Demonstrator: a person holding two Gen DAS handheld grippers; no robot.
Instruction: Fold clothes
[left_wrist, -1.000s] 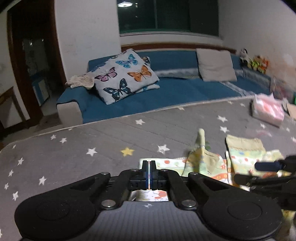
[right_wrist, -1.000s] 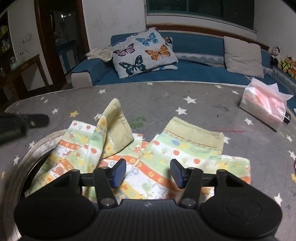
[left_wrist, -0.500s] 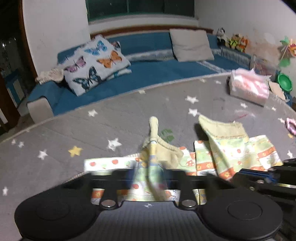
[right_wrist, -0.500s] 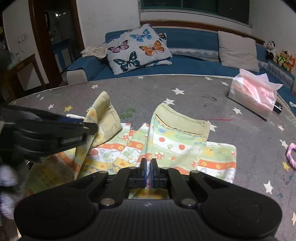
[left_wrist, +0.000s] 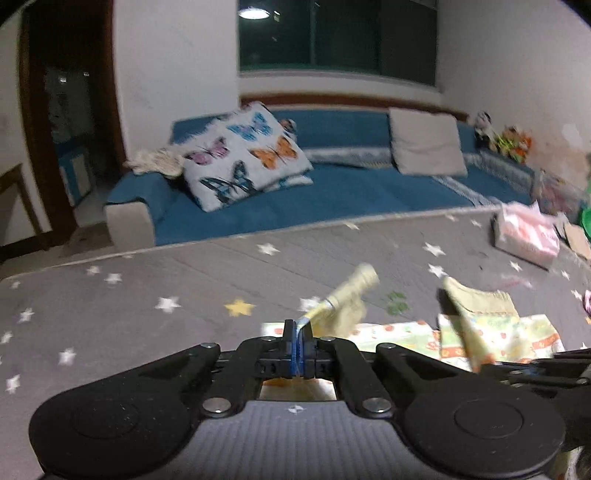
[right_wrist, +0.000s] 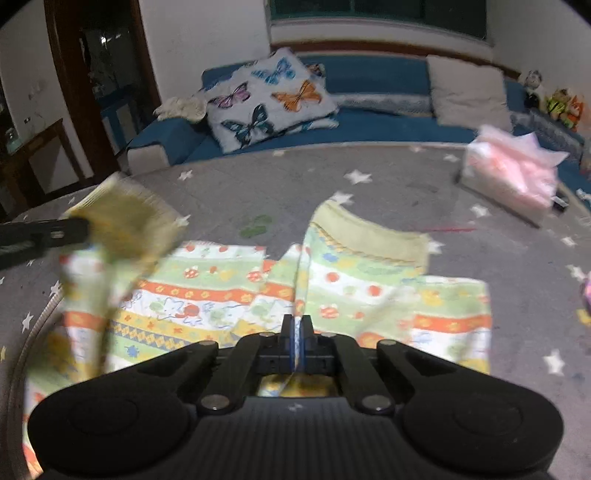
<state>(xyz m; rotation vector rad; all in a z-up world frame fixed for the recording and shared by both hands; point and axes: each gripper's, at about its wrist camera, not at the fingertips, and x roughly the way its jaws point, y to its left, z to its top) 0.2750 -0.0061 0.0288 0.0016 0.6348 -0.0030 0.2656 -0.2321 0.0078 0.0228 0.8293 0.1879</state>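
Observation:
A small patterned garment (right_wrist: 221, 291) with green, orange and white stripes and pale yellow cuffs lies on the grey star-print table (right_wrist: 406, 184). My right gripper (right_wrist: 296, 328) is shut on a fold of the garment near its middle. My left gripper (left_wrist: 297, 336) is shut on the garment's left part, and its yellow cuff (left_wrist: 351, 295) hangs lifted ahead of the fingers. In the right wrist view the left gripper (right_wrist: 55, 232) enters from the left with the lifted cuff (right_wrist: 122, 221). The right-hand cuff (right_wrist: 369, 236) lies flat.
A pink tissue pack (right_wrist: 513, 173) sits at the table's far right. A blue sofa (left_wrist: 332, 192) with a butterfly pillow (left_wrist: 243, 151) and a beige cushion (left_wrist: 424, 147) stands behind the table. The table's curved edge (right_wrist: 33, 332) is at my near left.
My right gripper has shut on the garment's middle fold. My left gripper opened, shut again on the left part and lifted it, so its cuff is raised.

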